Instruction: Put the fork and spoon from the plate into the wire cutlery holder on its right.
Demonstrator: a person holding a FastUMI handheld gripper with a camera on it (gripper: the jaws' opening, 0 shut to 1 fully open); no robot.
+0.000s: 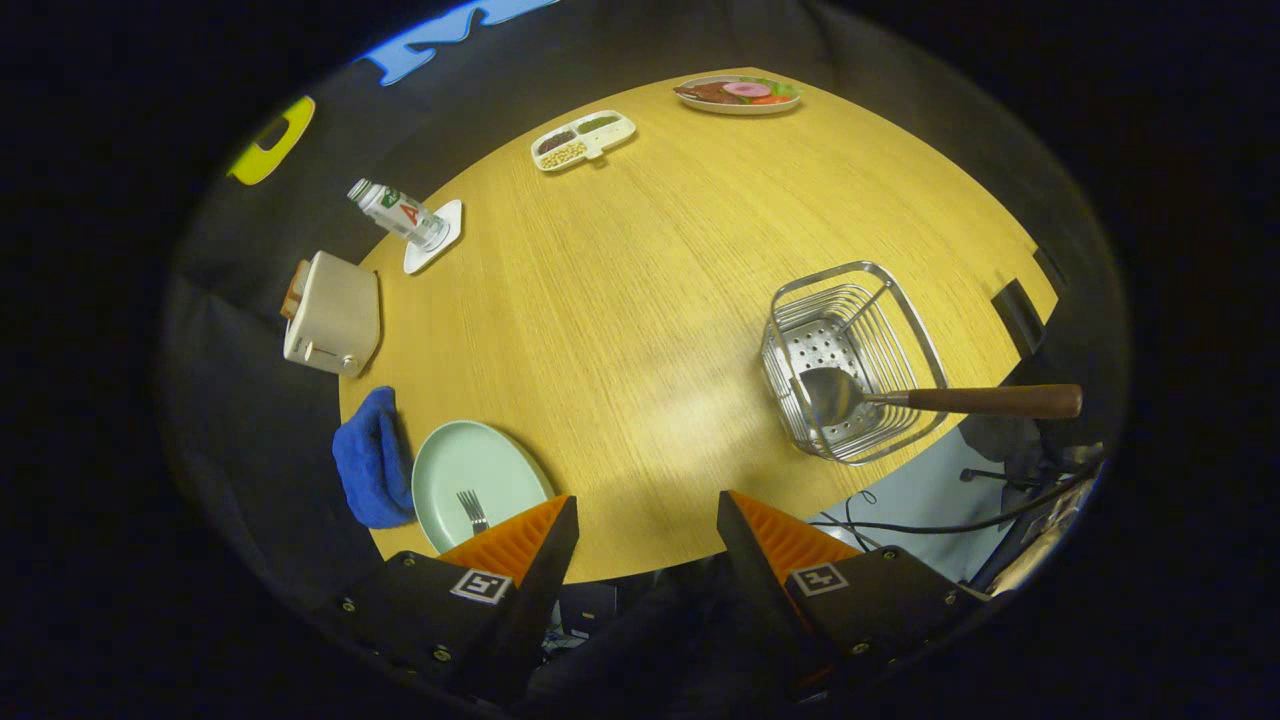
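Observation:
My gripper is open, high above the table's near edge, with nothing between its fingers. A pale green plate lies just beyond my left finger, and the fork rests on it with its tines showing and its handle hidden behind that finger. The wire cutlery holder stands well beyond my right finger. The spoon lies across the holder, its bowl inside over the near wall and its brown wooden handle sticking out over the right rim.
A blue cloth lies beside the plate, with a toaster beyond it. A bottle stands on a white coaster. A divided snack tray and a food plate sit at the far edge of the wooden table. Cables run below the table.

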